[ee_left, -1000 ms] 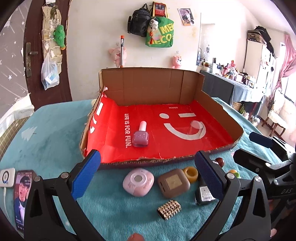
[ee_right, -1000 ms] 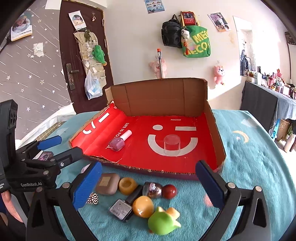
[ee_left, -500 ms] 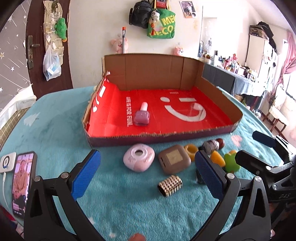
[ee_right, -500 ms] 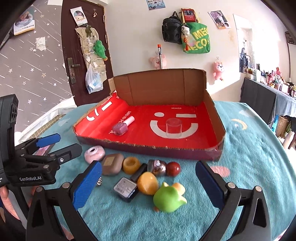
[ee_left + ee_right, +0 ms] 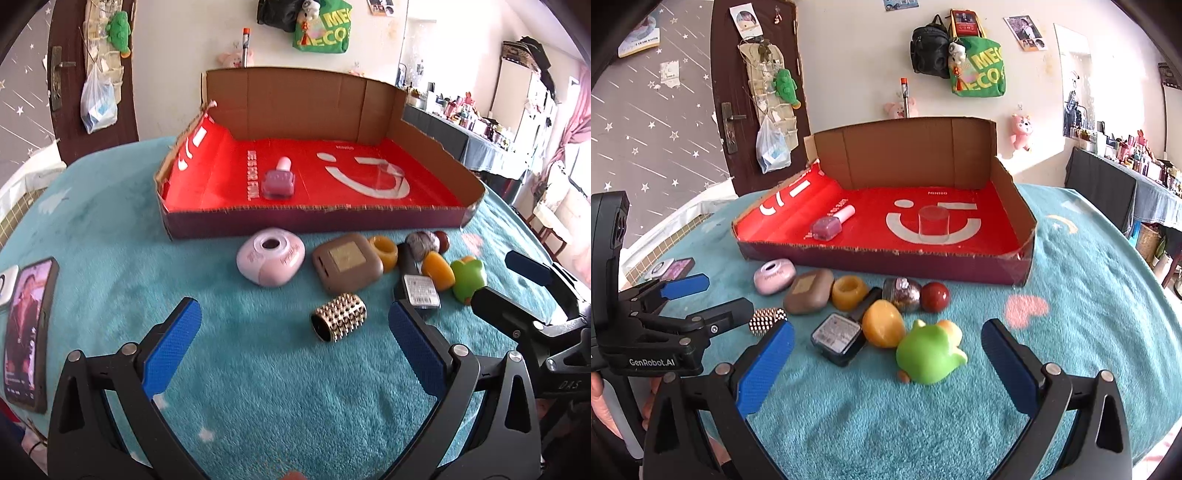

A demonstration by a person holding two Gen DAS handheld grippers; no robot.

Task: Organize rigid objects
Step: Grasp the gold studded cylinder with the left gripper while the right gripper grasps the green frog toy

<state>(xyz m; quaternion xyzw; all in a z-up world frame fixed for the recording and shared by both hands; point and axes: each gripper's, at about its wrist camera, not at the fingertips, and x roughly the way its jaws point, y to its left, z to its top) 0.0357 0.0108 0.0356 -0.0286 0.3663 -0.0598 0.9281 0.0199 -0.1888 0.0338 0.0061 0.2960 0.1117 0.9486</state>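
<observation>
A red-lined cardboard box (image 5: 314, 221) (image 5: 886, 258) lies on the teal cloth, holding a purple nail polish bottle (image 5: 279, 182) (image 5: 829, 225) and a clear cup (image 5: 389, 176) (image 5: 933, 224). In front of it lie a pink case (image 5: 271, 255) (image 5: 774, 276), a brown case (image 5: 347, 262) (image 5: 809, 290), a studded gold cylinder (image 5: 339, 317) (image 5: 766, 320), a yellow ring (image 5: 384, 252) (image 5: 849, 292), a black compact (image 5: 837, 338), an orange piece (image 5: 883, 323) and a green toy (image 5: 467, 278) (image 5: 931, 354). My left gripper (image 5: 293, 349) is open just short of the cylinder. My right gripper (image 5: 884, 358) is open by the green toy.
A phone (image 5: 26, 332) lies at the cloth's left edge beside a small white device (image 5: 5, 286). A mottled ball (image 5: 902, 293) and a dark red ball (image 5: 934, 296) sit near the box front. A hand (image 5: 602, 402) holds the left gripper. Furniture stands at the far right.
Both grippers have pulled back and risen from the box, so the row of loose objects in front of it now shows fully. Nothing was gripped or moved.
</observation>
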